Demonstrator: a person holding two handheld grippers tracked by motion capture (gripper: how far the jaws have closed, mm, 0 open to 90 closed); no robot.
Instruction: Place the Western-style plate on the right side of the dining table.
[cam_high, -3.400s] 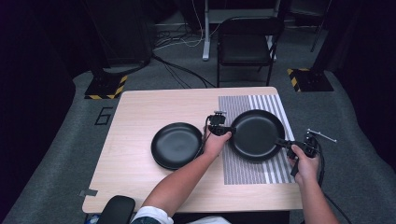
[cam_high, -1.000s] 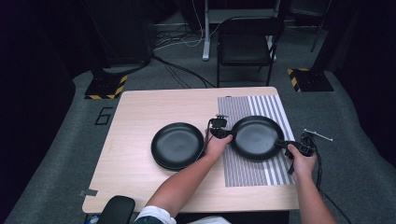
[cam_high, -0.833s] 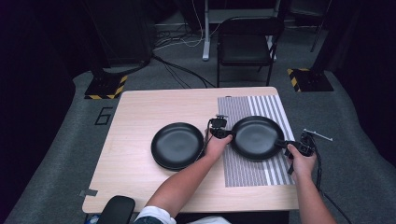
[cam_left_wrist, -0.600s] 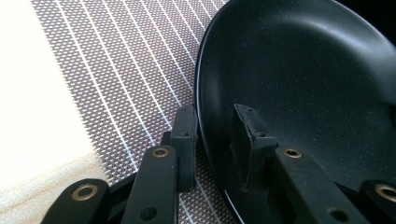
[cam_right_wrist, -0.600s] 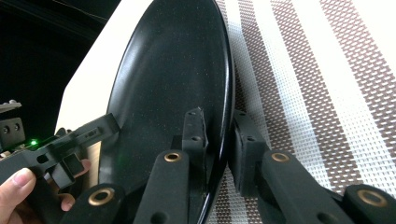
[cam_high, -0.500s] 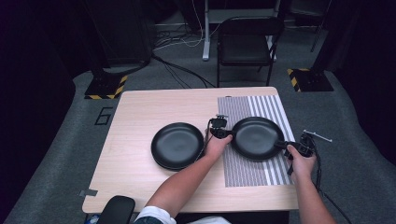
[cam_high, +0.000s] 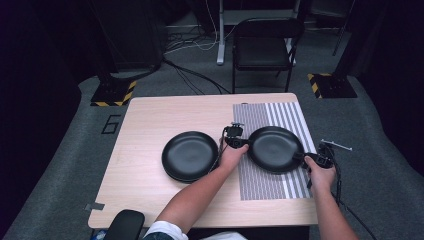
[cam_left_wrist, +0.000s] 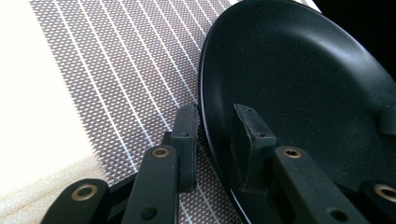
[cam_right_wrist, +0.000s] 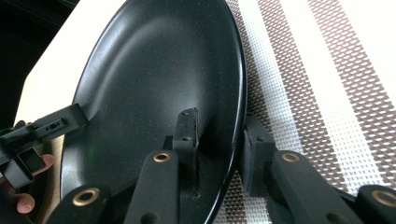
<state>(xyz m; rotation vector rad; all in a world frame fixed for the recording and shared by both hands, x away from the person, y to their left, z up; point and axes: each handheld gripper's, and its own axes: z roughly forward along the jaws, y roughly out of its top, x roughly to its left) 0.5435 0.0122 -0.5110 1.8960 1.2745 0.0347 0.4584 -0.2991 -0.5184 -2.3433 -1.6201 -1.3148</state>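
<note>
both on the right black plate (cam_high: 274, 149), over the striped mat (cam_high: 270, 180): left gripper (cam_high: 235, 141) clamped on its left rim, right gripper (cam_high: 312, 158) clamped opposite. second plate (cam_high: 190, 156) beside on bare table (cam_high: 150, 125).

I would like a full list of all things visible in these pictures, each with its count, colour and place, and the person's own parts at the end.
Plate on mat: one, black, on the striped mat, right part of the table, its rim between the jaws of both tools.
Plate on wood: one, black, on bare wood, left of the other plate.
Striped mat: one, brown and white, right part of the table.
Table: one, light wood, centre.
Chair: one, black, beyond the table.
Floor cables: several, dark, beyond the table.
Left tool: one, black, at the left rim of the plate on mat.
Right tool: one, black, at its right rim.
Forearms: two, from the bottom edge.
</note>
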